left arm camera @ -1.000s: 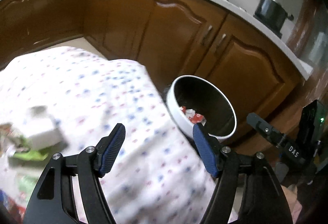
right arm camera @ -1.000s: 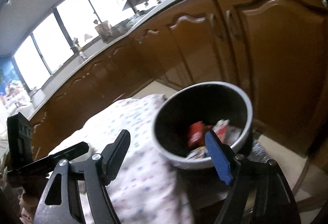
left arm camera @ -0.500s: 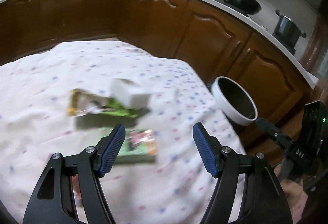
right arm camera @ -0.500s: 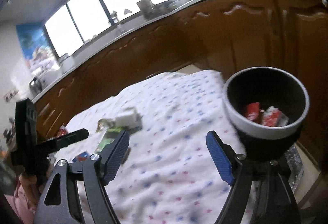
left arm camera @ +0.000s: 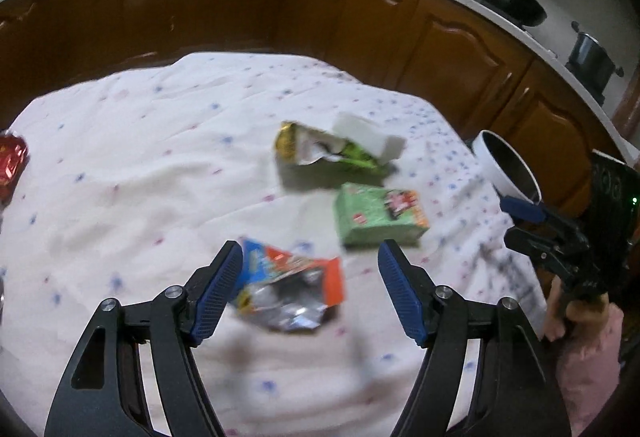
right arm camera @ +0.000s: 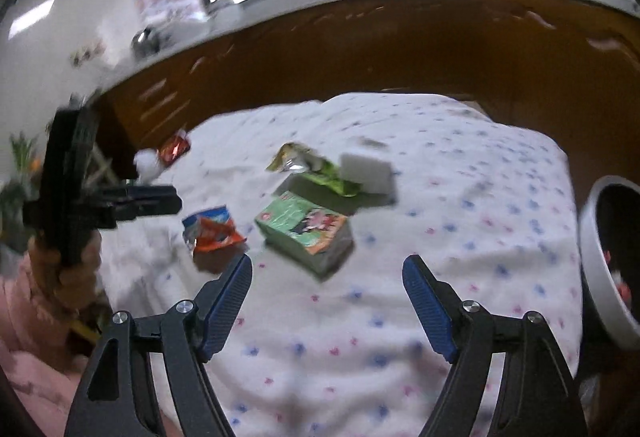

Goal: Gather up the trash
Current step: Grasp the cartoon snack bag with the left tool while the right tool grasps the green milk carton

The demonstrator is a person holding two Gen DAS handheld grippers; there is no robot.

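Trash lies on a dotted white tablecloth (left arm camera: 140, 165). An orange-blue foil wrapper (left arm camera: 292, 289) lies just ahead of my open, empty left gripper (left arm camera: 310, 257); it also shows in the right wrist view (right arm camera: 212, 233). A green carton (left arm camera: 380, 215) (right arm camera: 308, 229), a green-yellow wrapper (left arm camera: 320, 153) (right arm camera: 316, 167) and a white block (left arm camera: 370, 135) (right arm camera: 366, 173) lie farther off. A red packet (left arm camera: 10, 161) (right arm camera: 174, 149) lies at the far left. My right gripper (right arm camera: 328, 269) is open and empty, short of the carton. The white-rimmed bin (right arm camera: 600, 257) (left arm camera: 508, 169) stands off the table's right edge with red scraps inside.
Brown kitchen cabinets (left arm camera: 280, 9) curve behind the table. A wok (left arm camera: 512, 5) and a pot (left arm camera: 592, 57) stand on the counter at the right. The table drops off at its right edge beside the bin.
Both grippers have swung left, away from the bin and over the table. The trash has come into view in front of them. Both stayed open.
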